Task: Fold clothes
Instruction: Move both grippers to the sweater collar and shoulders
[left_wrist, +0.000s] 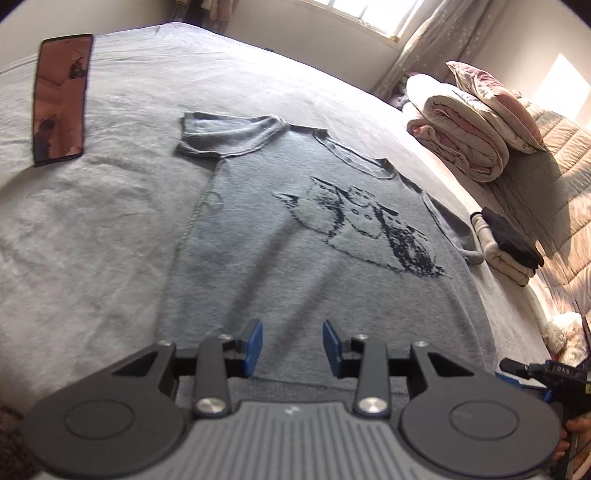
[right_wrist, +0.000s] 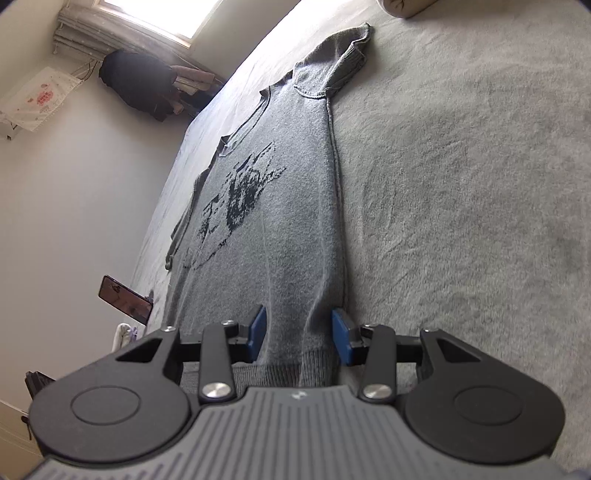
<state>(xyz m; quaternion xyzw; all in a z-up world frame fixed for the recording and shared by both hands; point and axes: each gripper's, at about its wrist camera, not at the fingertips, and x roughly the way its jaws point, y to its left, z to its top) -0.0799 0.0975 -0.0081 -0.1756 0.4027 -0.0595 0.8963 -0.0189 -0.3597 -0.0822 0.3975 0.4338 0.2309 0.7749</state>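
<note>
One grey sweater (left_wrist: 295, 229) with a dark printed picture on its chest lies spread flat, front side up, on a bed (left_wrist: 92, 229) covered in a pale grey blanket. Both short sleeves are out to the sides and the hem is nearest the cameras; no fold has been made in it, so by the look of things this garment's folding has not yet begun.

Two grippers sit at the hem end. In the left wrist view, the left gripper (left_wrist: 293, 347) is at 6 o'clock, its jaws partly open over the middle of the hem with nothing between the blue pads. In the right wrist view, the right gripper (right_wrist: 298, 334) is at 6 o'clock, jaws partly open astride the sweater's bottom corner and side seam; cloth lies between the pads but they do not appear to press on it.

Counted around the bed: one phone (left_wrist: 61, 99) lying at 10 o'clock in the left view, one small stack of folded clothes (left_wrist: 509, 247) at 3 o'clock, which suggests earlier items are finished, and one rolled quilt (left_wrist: 458, 129) with one pillow (left_wrist: 495, 99) on top at 2 o'clock.
</note>
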